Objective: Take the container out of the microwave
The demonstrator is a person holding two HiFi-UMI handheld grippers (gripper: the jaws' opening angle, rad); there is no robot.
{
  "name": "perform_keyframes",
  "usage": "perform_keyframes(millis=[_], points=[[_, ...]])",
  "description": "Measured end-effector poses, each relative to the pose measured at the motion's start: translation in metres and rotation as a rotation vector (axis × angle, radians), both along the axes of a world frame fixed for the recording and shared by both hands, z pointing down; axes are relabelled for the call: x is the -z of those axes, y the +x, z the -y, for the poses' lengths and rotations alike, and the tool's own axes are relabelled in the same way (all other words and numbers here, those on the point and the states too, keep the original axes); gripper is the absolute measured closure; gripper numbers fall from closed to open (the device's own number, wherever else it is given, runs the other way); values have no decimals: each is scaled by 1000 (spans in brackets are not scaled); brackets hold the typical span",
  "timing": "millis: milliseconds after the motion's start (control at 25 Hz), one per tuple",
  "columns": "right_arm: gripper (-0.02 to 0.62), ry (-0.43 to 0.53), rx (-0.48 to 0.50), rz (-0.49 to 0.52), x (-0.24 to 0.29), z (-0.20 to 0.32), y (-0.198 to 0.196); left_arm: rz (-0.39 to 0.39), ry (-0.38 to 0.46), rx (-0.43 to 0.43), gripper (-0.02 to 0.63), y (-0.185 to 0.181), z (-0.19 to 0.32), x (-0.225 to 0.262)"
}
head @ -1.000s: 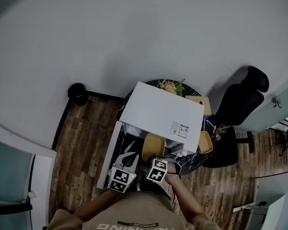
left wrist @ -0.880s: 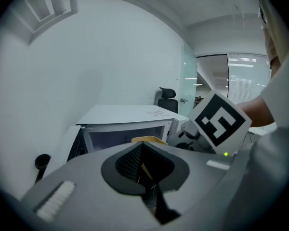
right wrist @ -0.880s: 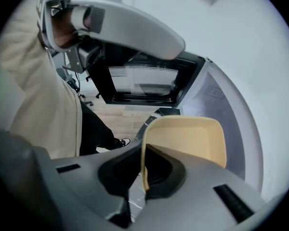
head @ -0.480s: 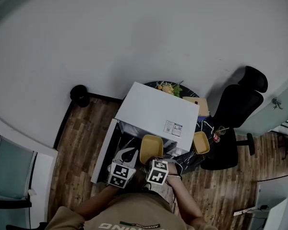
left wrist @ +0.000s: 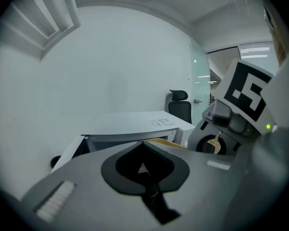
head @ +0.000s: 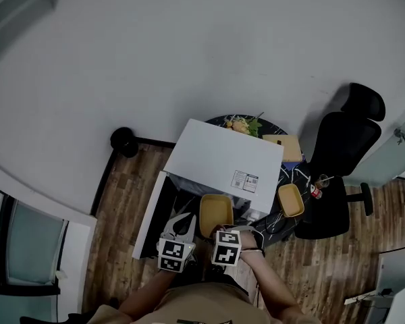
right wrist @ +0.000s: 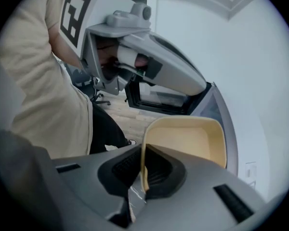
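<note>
A yellow rectangular container (head: 216, 214) hangs just in front of the open white microwave (head: 223, 155), held out level. My right gripper (head: 220, 229) is shut on its near rim. In the right gripper view the container (right wrist: 188, 138) stands edge-on between the jaws of my right gripper (right wrist: 143, 150). My left gripper (head: 181, 224) hovers just left of the container with its jaws closed on nothing. In its own view the left gripper (left wrist: 143, 146) points at the microwave (left wrist: 135, 121).
The microwave door (head: 152, 208) hangs open at the left. A second yellow container (head: 291, 200), a cardboard box (head: 289, 147) and a plant (head: 241, 123) sit on the dark table. A black office chair (head: 344, 157) stands to the right. A black round object (head: 124, 140) rests on the wooden floor.
The right gripper has drawn the yellow container a little further out of the microwave toward the person. The left gripper stays beside it.
</note>
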State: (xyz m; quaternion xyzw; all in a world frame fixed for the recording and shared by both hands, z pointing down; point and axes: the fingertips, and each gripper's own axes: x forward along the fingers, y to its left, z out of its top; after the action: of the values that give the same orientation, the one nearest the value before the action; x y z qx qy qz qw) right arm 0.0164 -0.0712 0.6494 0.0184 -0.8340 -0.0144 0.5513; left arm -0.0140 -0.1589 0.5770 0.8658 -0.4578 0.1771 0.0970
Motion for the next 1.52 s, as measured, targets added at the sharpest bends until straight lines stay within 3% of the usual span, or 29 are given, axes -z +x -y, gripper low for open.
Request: perform_keyframes(millis=[400,760,1200,1520], points=[[586,36,-73,-29,10,4,-11,3,50,-55,598,-17,-2,12],[584,87,-146,-58,8,8,-9,-23,32,-140,598,-8,-17,1],[586,94,-143,-61,13,4,-15,-35,28,-142,598,-9,-7,0],[586,158,-151,-67,29,3,-16,-50,12,-108,598,-20,-13,4]])
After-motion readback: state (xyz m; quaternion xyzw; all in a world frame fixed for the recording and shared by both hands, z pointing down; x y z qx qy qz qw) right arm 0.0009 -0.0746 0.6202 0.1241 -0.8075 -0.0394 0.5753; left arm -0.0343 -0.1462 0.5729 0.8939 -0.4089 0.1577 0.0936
